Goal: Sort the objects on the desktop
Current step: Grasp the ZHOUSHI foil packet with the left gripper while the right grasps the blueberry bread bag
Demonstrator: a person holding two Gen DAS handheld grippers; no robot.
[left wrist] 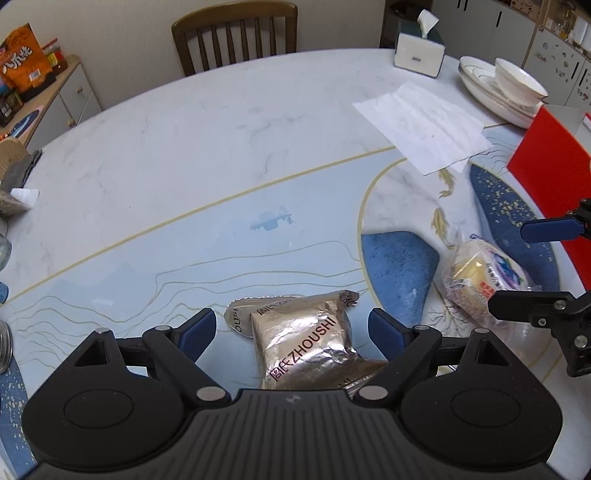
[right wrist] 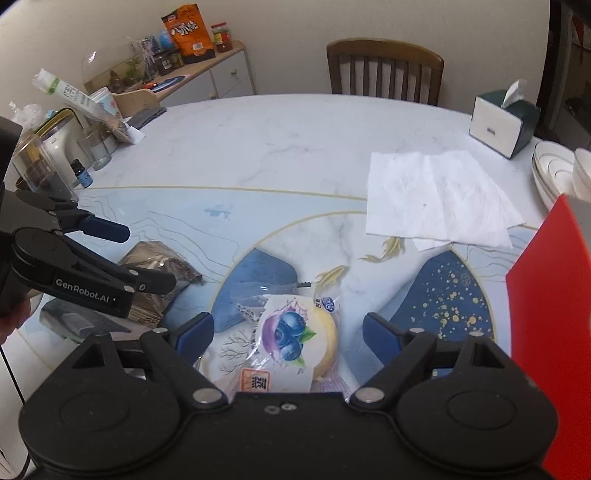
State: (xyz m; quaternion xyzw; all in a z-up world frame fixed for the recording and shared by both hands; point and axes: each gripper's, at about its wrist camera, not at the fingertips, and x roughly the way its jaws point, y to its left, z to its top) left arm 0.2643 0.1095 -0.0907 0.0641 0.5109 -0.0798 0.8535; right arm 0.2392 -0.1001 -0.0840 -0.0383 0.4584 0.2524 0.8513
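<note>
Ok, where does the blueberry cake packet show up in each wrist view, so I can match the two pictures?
Left wrist view: blueberry packet lies at the far right, beside the right gripper.
Right wrist view: bottom centre, between that open gripper's fingers.
Shared landmark: the tissue box, at the table's far right edge in both views.

A round marble-patterned table (right wrist: 258,147) with gold lines and blue patches fills most of the room on view. A brown wooden chair (right wrist: 386,70) with a slatted back stands at the table's far edge, against a plain cream wall (right wrist: 288,33). Along that wall, off the table's far left edge, runs a low white cabinet (right wrist: 225,74) with small round knobs and a pale wood top crowded with packets and jars. Beyond the table's far right corner stand white cupboards (left wrist: 554,48). The light is soft and even.
</note>
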